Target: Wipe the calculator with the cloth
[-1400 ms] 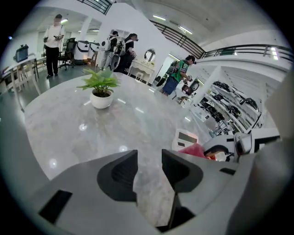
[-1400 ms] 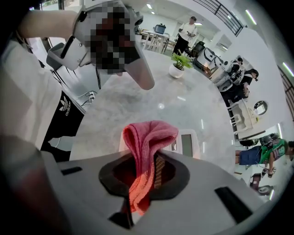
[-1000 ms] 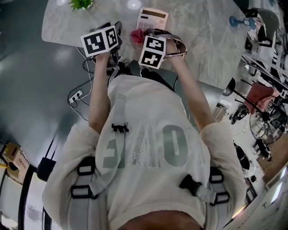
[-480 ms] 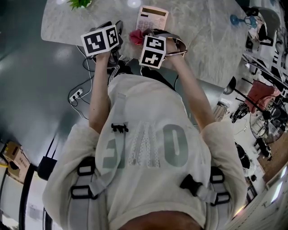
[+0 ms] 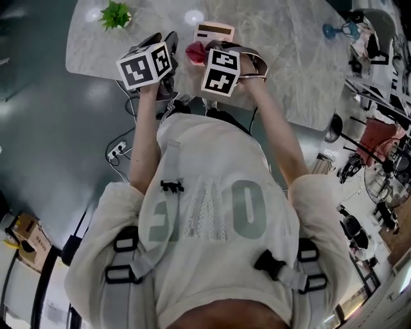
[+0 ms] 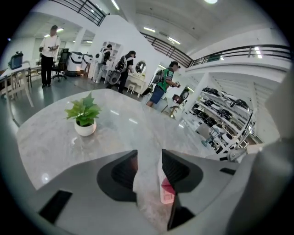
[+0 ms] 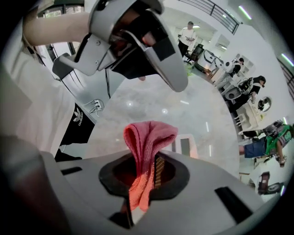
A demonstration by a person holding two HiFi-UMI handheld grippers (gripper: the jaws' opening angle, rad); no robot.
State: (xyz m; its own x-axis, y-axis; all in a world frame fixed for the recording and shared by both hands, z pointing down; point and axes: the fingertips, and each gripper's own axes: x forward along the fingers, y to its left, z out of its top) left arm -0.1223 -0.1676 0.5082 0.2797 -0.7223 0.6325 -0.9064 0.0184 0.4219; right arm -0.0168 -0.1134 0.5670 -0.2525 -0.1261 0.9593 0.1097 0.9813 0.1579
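Note:
A pale calculator (image 5: 214,31) lies on the marble table (image 5: 282,58), just beyond both grippers. My right gripper (image 5: 204,53) points steeply down and is shut on a bunched pink cloth (image 5: 194,51). In the right gripper view the cloth (image 7: 146,142) sticks up from between the jaws, with the calculator (image 7: 187,146) behind it. To its left, my left gripper (image 5: 162,44) is open above the table edge. In the left gripper view its jaws (image 6: 149,161) frame bare marble. A sliver of calculator and pink cloth (image 6: 167,192) shows past the right jaw.
A small potted plant (image 5: 115,14) stands at the table's far left corner, and the plant (image 6: 84,115) also shows in the left gripper view. Cables and a power strip (image 5: 117,151) lie on the floor below the table edge. People stand far off in the hall.
Both grippers have lifted slightly above the table, the cloth still in the right one. Less of the calculator shows behind the right gripper than before.

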